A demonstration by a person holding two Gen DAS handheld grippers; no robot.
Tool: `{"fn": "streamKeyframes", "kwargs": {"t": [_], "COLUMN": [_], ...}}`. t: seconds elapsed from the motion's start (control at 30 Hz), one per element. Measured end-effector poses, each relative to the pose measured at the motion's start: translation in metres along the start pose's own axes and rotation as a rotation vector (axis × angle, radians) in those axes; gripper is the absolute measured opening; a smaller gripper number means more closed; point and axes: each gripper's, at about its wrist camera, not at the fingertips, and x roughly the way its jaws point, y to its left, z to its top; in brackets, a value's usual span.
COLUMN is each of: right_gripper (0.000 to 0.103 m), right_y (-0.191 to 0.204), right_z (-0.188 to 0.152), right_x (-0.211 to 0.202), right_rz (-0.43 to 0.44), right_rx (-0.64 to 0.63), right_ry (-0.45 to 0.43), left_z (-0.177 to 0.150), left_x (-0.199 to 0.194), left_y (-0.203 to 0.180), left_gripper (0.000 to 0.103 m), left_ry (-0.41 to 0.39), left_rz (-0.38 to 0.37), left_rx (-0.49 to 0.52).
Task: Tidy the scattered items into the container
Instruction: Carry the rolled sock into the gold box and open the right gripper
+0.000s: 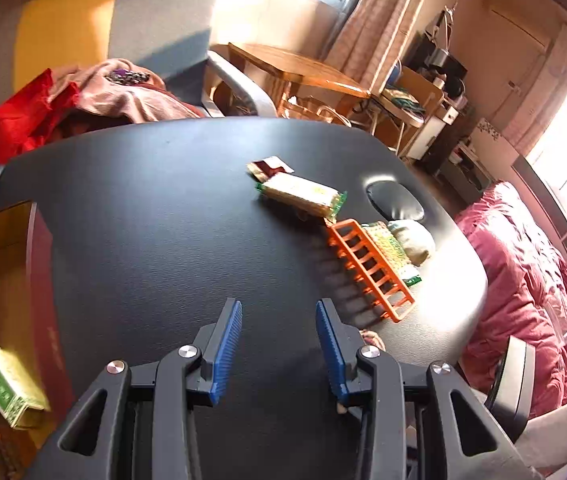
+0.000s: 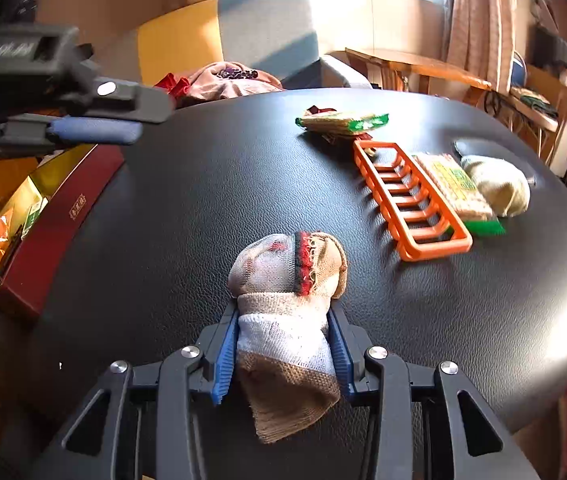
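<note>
Gripping a rolled sock (image 2: 287, 280), the right gripper (image 2: 283, 312) presses both pads on it — above the black table (image 2: 163, 220). Left gripper (image 1: 279, 312) hangs apart, empty.

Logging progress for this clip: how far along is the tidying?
Partly done. A green-and-white packet already lies in the red box. The right gripper clamps a rolled sock; the left gripper is open, empty. Left on the table: two snack packs, an orange rack, a pale bundle.
</note>
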Motion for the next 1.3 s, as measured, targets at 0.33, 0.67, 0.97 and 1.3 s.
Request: {"fn": "streamKeyframes", "kwargs": {"t": [0.33, 0.67, 0.97, 1.3], "right_gripper": [0.036, 0.036, 0.04, 0.063], "right_y": [0.052, 0.14, 0.247, 0.247], "right_z": [0.03, 0.074, 0.08, 0.075], "right_x": [0.004, -0.012, 0.021, 0.023], "right_rz": [0.084, 0.332, 0.523, 0.575], "right_rx": [-0.088, -0.181, -0.347, -0.301], "right_ry": [-0.017, -0.071, 0.047, 0.09], "left_z": [-0.057, -0.098, -0.111, -0.083], "left_x": [-0.066, -0.13, -0.17, -0.17], "left_y": [0.07, 0.131, 0.166, 0.15], "left_gripper": [0.039, 0.039, 0.039, 0.039], "left_ry": [-0.095, -0.182, -0.253, -0.284], "left_rz": [0.116, 0.266, 0.343, 0.31], "left_rx": [-0.123, -0.237, -0.322, -0.262]}}
